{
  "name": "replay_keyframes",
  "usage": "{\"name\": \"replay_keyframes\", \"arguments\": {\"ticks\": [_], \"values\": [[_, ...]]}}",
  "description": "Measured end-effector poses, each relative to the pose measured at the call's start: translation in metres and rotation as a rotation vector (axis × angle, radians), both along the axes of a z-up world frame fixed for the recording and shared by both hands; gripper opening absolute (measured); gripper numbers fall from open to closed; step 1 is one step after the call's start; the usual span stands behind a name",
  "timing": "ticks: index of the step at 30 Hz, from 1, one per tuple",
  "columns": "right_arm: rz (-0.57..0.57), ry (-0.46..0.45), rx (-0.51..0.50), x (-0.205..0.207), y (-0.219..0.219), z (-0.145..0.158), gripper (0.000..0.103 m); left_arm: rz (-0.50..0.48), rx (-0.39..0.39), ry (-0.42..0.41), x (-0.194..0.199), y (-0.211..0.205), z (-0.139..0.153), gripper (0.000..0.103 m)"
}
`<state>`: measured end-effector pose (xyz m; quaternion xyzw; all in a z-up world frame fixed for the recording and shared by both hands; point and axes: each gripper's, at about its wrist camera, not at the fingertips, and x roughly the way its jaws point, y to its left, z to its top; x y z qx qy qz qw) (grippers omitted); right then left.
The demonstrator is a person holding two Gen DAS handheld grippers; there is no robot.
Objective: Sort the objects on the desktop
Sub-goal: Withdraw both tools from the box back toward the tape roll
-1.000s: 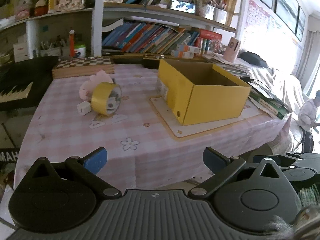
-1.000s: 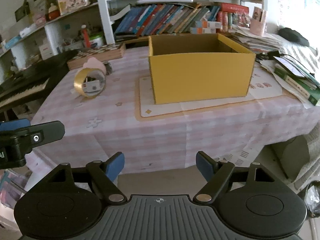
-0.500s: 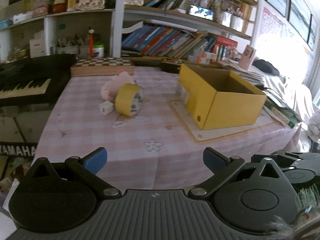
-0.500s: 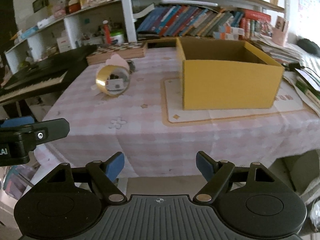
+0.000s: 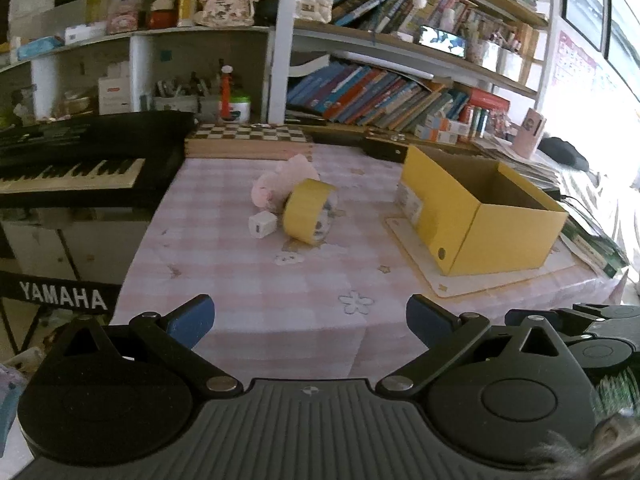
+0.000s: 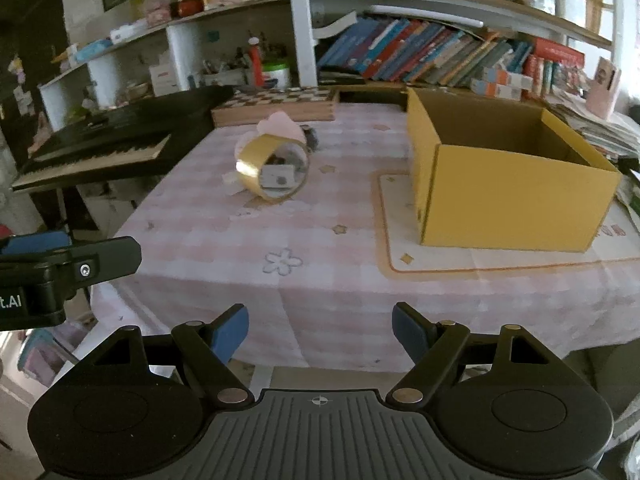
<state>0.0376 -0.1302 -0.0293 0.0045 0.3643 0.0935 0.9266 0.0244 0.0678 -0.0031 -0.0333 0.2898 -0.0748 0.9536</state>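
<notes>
Ahead of the left gripper (image 5: 310, 320) and right gripper (image 6: 318, 330), both with jaws apart and empty, lies the tape roll (image 5: 310, 211); the yellow box (image 6: 508, 184) stands further right.

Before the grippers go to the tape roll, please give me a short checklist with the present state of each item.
1. Left gripper open, nothing between jaws: ok.
2. Right gripper open, nothing held: ok.
3. Yellow box open on top: ok.
4. Box inside free of things: cannot tell, the floor is partly hidden.
5. Tape roll free to lift: not ok, pink toy and white cube crowd it.
6. Table edge reached: not ok, both grippers are short of it.
</notes>
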Motion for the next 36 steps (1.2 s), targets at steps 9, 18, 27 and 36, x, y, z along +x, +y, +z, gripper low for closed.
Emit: {"name": "replay_keyframes", "arguments": {"ticks": [9,18,27,36], "values": [[0.045,-0.003,-0.002,0.008,0.013,0.002,0.081,0.032,-0.01,0.0,0.003,0.01,0.001,0.103],[0.07,0.014,-0.002,0.023,0.017,-0.002,0.081,0.04,-0.021,0.018,0.014,0.01,-0.004,0.103],[0.091,0.0,-0.009,0.055,0.02,0.001,0.081,0.033,-0.036,0.007,0.043,0.006,-0.003,0.103],[0.103,0.014,-0.022,0.09,0.019,-0.001,0.081,0.046,-0.054,0.03,0.075,0.002,-0.008,0.103]]}}
